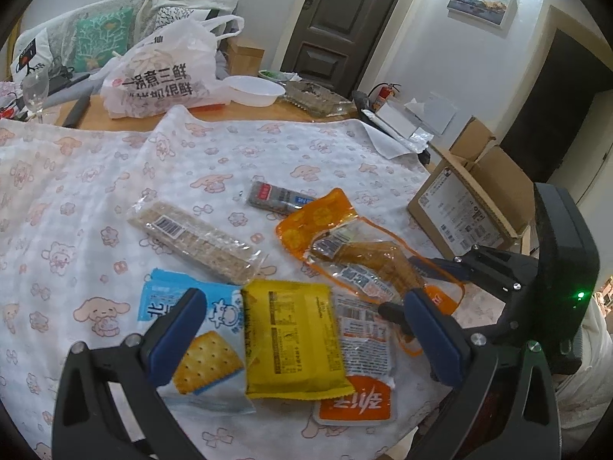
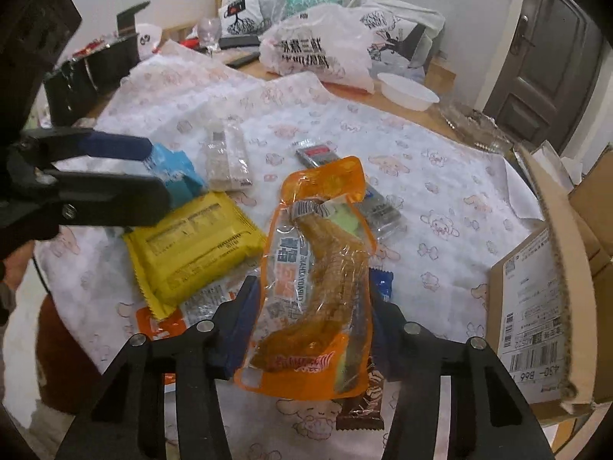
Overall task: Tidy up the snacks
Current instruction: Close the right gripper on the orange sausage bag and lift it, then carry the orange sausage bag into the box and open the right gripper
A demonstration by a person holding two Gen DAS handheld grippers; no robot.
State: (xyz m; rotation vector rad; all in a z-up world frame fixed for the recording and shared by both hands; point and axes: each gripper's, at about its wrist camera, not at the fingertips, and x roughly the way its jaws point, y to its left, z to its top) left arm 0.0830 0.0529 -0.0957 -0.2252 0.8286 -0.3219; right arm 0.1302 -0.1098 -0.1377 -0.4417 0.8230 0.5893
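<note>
Two hand-held grippers over the tabletop, right hand-held gripper [image 2: 310, 306] clamped on the orange pouch [image 2: 318, 268] at centre frame, left hand-held gripper [image 1: 302, 329] open above the yellow packet [image 1: 295, 337].

Soft, even indoor light fills both views, moderately bright, with only faint shadows under the packets on the worktop [image 1: 95, 191]. The wall picture [image 1: 482, 0] at upper right of the left view carries a white glare patch, and the clear wrappers glint. Fisheye bending curves the door [image 2: 551, 50] and the cardboard box [image 2: 536, 306], and black corners ring each frame. The yellow packet [image 1: 293, 335] looks slightly smeared.
</note>
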